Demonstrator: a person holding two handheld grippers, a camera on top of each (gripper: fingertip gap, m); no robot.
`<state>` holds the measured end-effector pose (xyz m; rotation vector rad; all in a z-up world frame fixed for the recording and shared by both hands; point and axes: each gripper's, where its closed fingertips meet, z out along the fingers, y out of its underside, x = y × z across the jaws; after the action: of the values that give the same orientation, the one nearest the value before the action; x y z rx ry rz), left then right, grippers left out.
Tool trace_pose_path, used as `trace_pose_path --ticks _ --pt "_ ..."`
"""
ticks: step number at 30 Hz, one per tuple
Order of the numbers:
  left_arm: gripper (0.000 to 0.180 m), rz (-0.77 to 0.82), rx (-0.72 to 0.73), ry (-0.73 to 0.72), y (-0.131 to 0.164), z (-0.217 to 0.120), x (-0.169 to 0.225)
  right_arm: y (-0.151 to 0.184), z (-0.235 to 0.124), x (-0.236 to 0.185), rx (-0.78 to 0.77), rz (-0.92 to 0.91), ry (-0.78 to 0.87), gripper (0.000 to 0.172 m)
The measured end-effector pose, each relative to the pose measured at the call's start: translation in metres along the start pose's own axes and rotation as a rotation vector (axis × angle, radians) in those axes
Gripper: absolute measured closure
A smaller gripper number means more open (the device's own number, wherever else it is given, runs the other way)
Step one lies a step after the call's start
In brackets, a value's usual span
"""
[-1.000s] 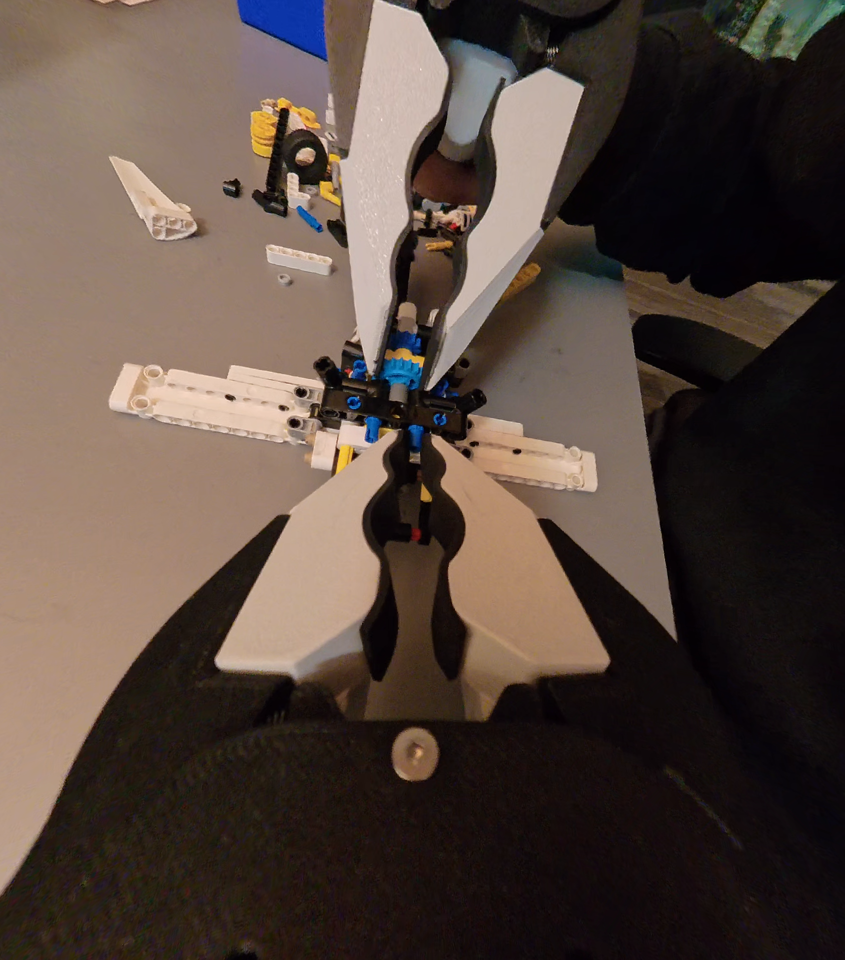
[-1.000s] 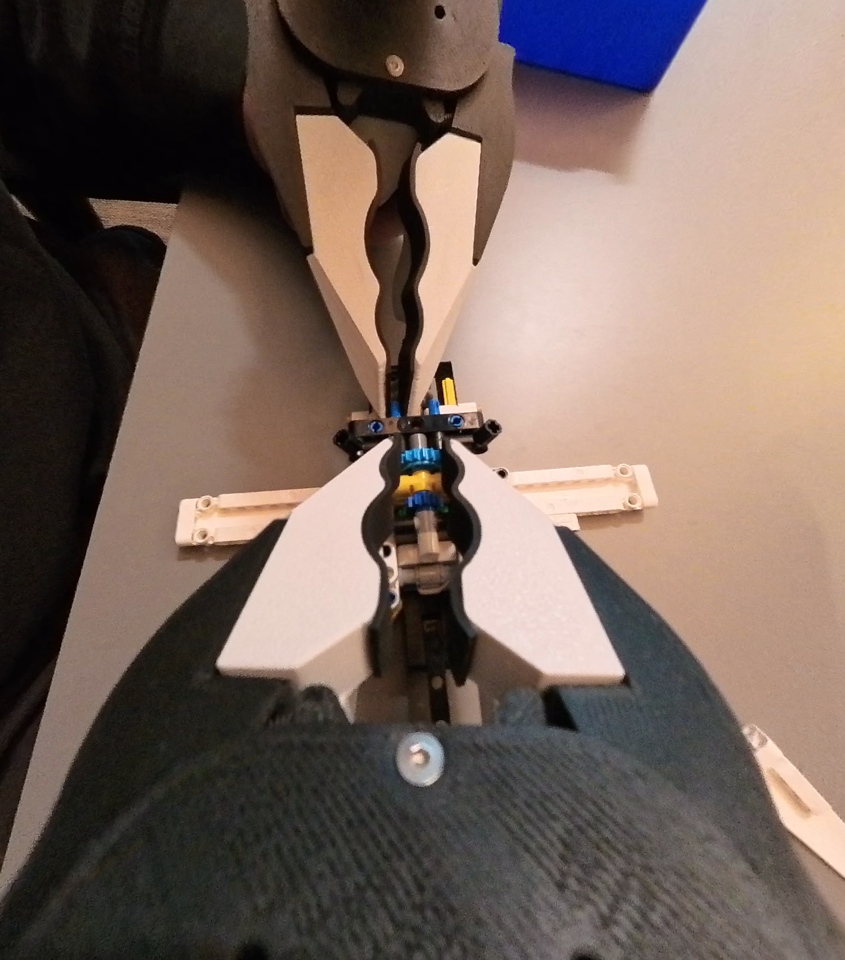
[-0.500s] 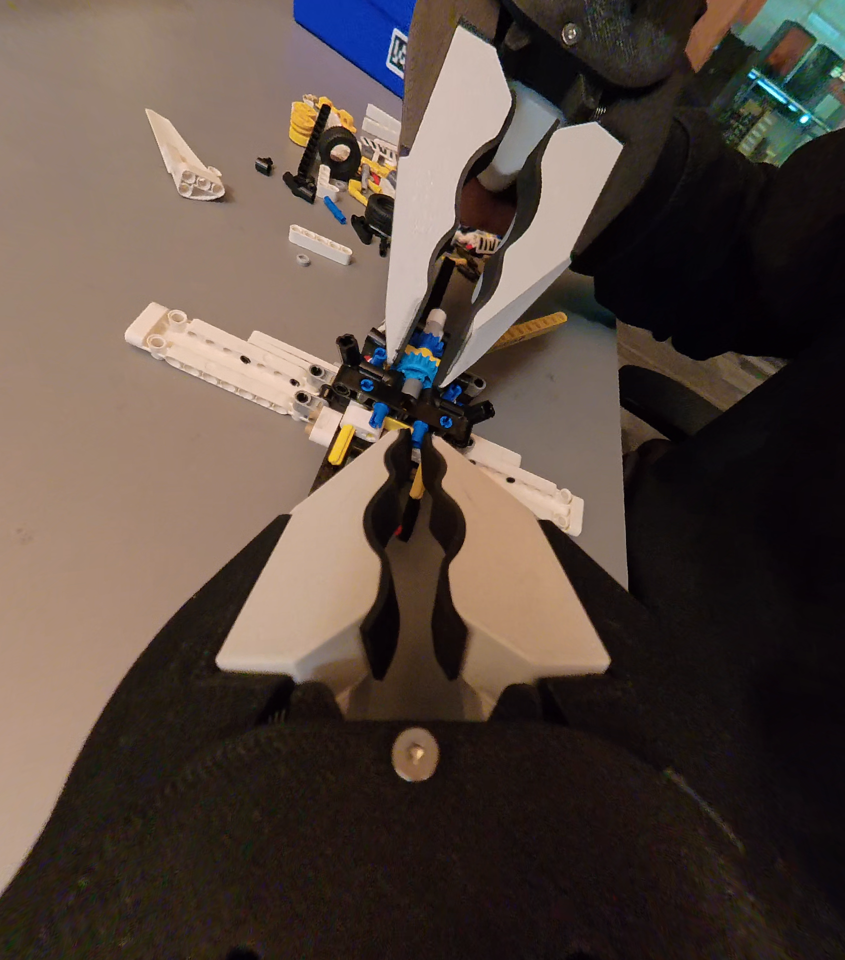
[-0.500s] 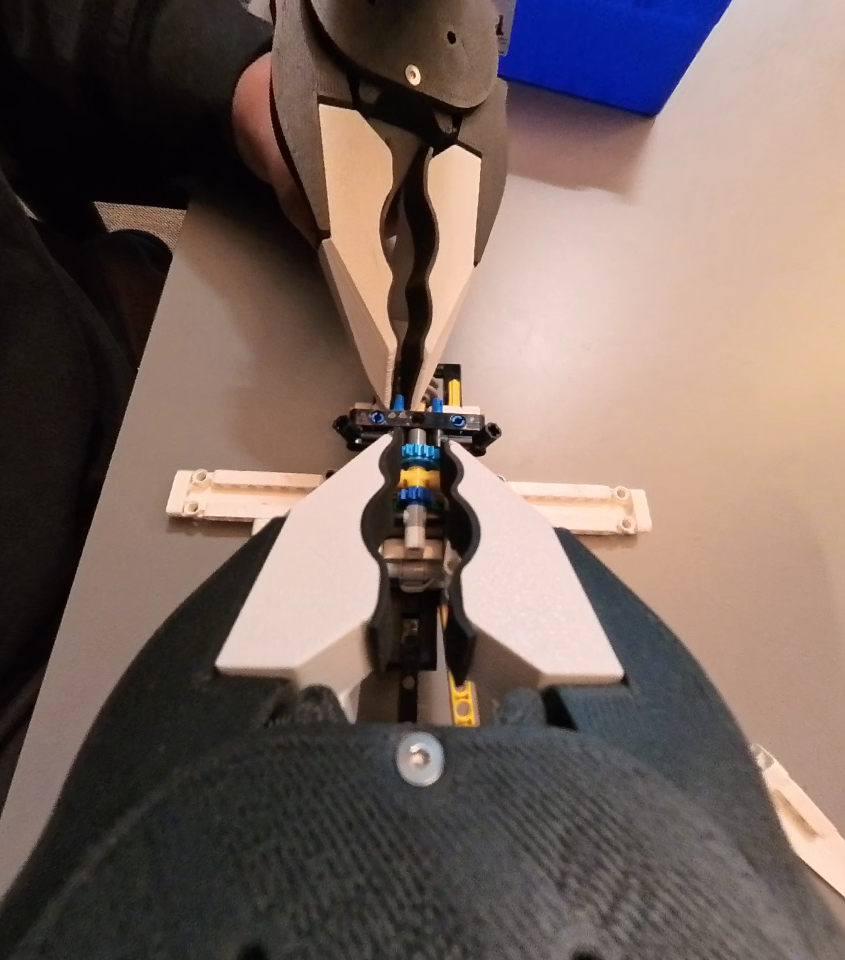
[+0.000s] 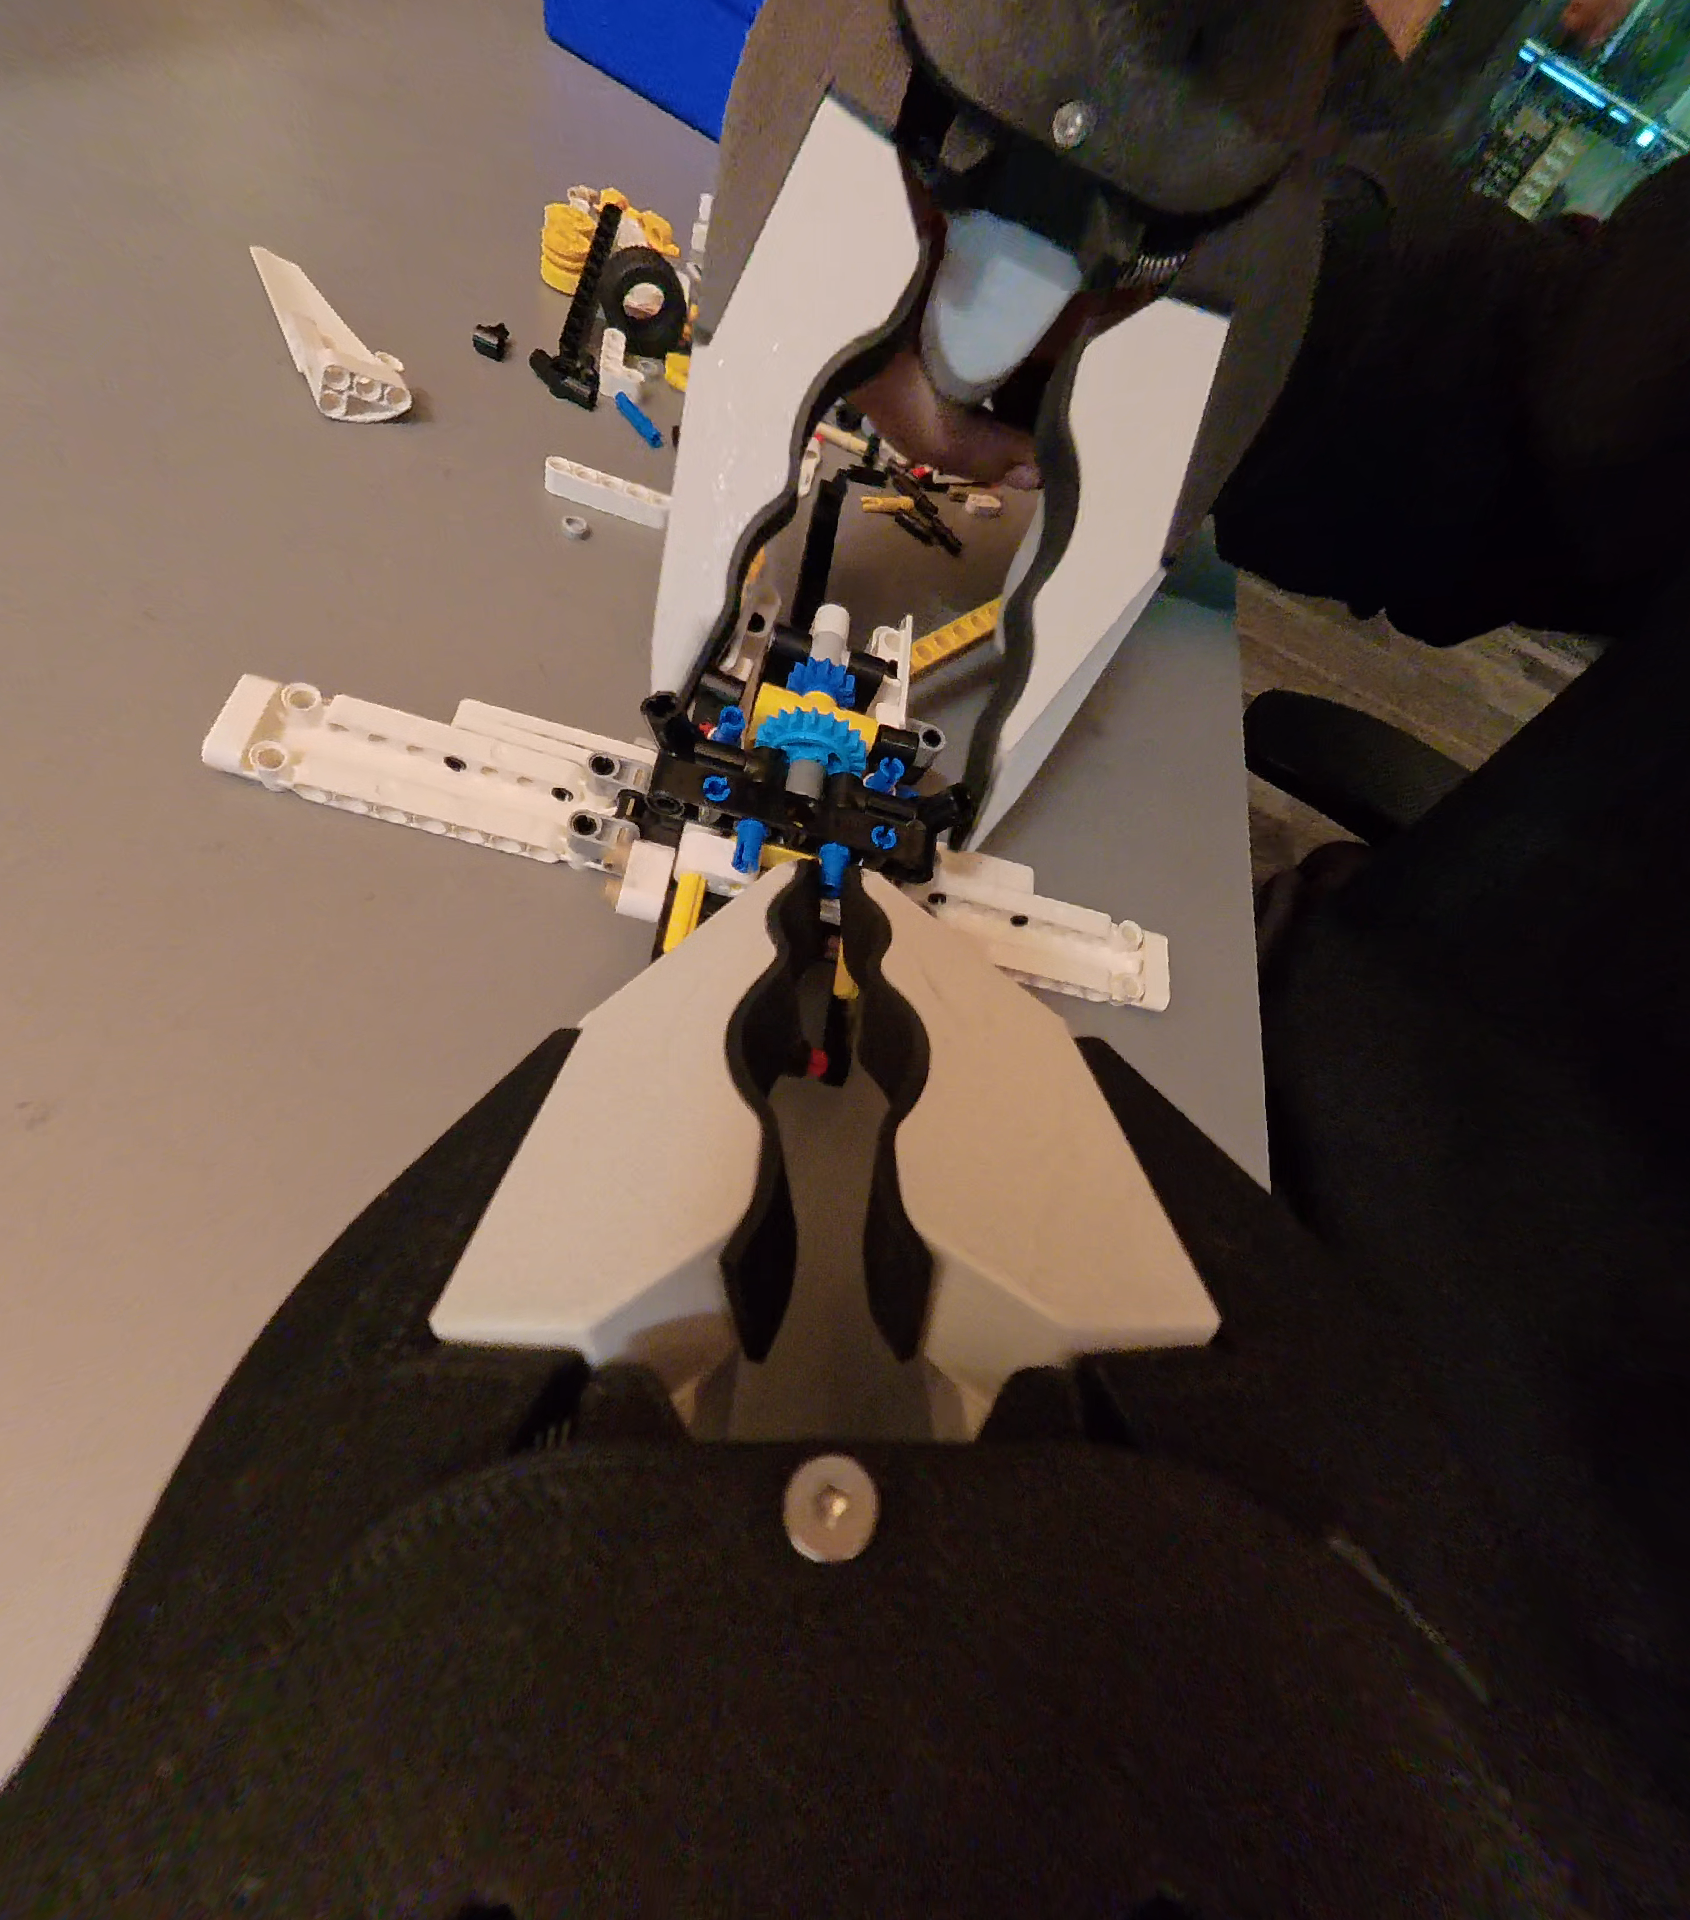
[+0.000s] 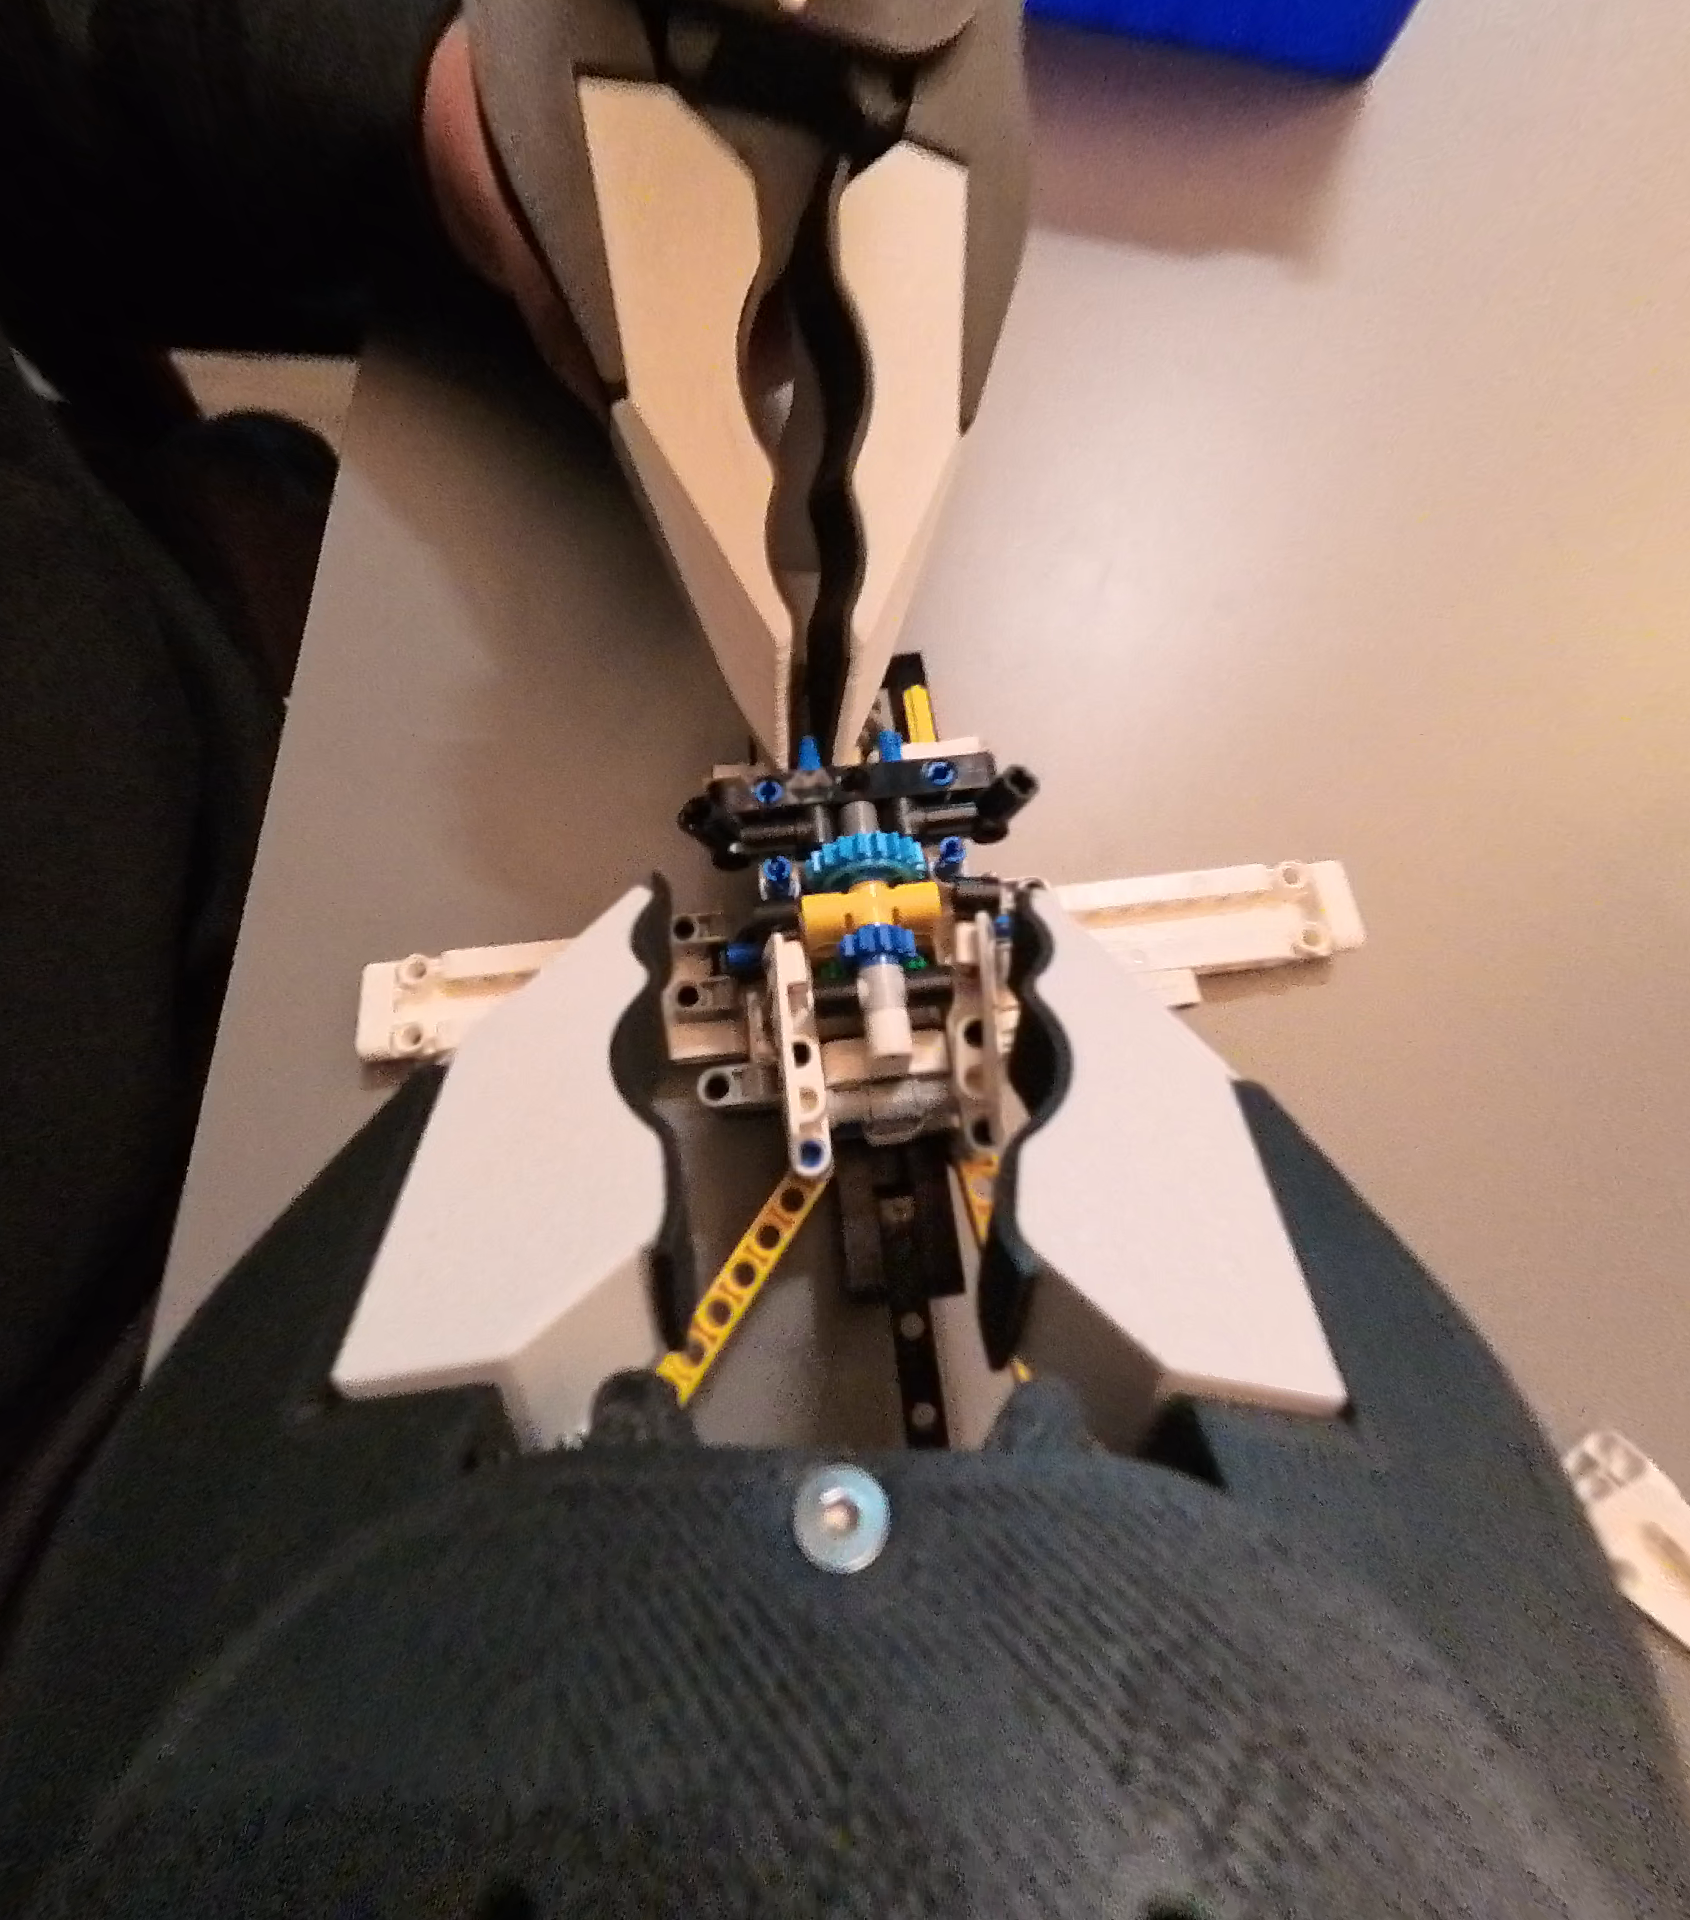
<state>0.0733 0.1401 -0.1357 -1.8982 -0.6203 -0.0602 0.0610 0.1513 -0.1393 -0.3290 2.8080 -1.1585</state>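
Your left gripper (image 5: 825, 883) pinches a blue pin on the black, white and yellow toy-brick model (image 5: 799, 769) on the grey table (image 5: 145, 987); loose bricks (image 5: 612, 291) lie beyond. Your right gripper (image 6: 836, 914), clamped around the gears half a second ago, now stands spread astride them.

In the left wrist view, the brick model (image 5: 799, 769) sits on the table (image 5: 145, 1039) at frame centre. Loose parts (image 5: 612, 291) lie upper left of it, the bin (image 5: 654, 52) at the top edge behind them
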Motion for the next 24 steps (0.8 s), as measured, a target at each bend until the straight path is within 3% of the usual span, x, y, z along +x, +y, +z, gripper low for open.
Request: trace_pose_path --ticks 9,24 --pt "0.178 0.018 -0.006 -0.002 0.0007 0.0009 0.0018 0.0029 0.0070 0.0028 -0.069 -0.101 -0.010 0.129" --pt "0.177 0.006 0.002 -0.037 0.0013 0.0010 0.0020 0.0038 0.0049 0.0018 -0.012 -0.069 -0.025 0.129"
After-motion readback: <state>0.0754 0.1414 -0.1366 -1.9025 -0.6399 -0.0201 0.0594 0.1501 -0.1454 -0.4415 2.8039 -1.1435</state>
